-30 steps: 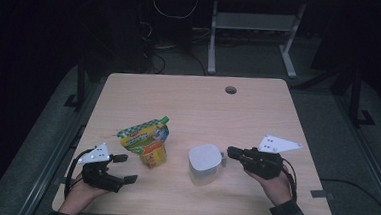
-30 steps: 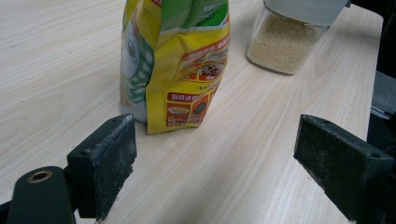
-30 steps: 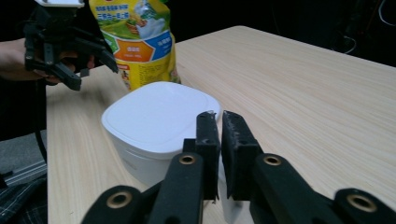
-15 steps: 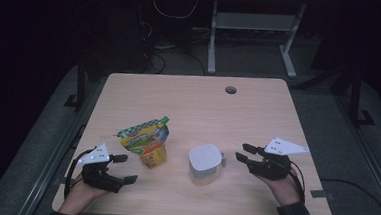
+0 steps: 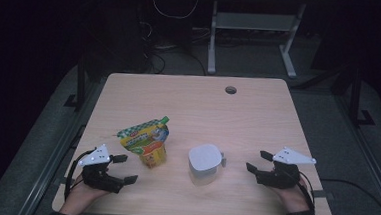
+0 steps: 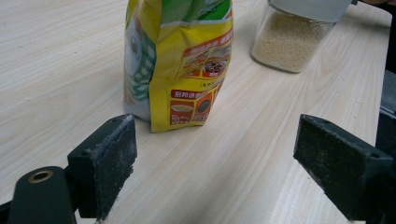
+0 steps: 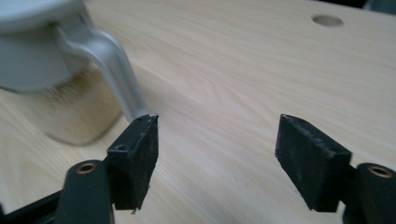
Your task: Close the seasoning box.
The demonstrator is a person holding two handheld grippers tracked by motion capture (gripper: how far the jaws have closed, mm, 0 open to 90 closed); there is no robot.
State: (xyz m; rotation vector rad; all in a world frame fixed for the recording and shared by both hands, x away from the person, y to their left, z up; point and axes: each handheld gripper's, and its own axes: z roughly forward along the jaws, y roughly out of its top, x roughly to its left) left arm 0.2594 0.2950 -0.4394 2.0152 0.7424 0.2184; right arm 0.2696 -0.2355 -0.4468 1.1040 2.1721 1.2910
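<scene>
Wooden table fills mid-frame. At lower centre stand a yellow pouch and, right of it, a white-lidded jar. Lower left, the left hand-held gripper gapes empty; lower right, the right hand-held gripper has just been opening, nothing between its jaws.

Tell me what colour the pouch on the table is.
The pouch is mainly yellow with green at the top and red-orange panels; the left gripper view shows it best.

On my table, the pouch stands left of the jar, both near me; a hole sits far.
</scene>
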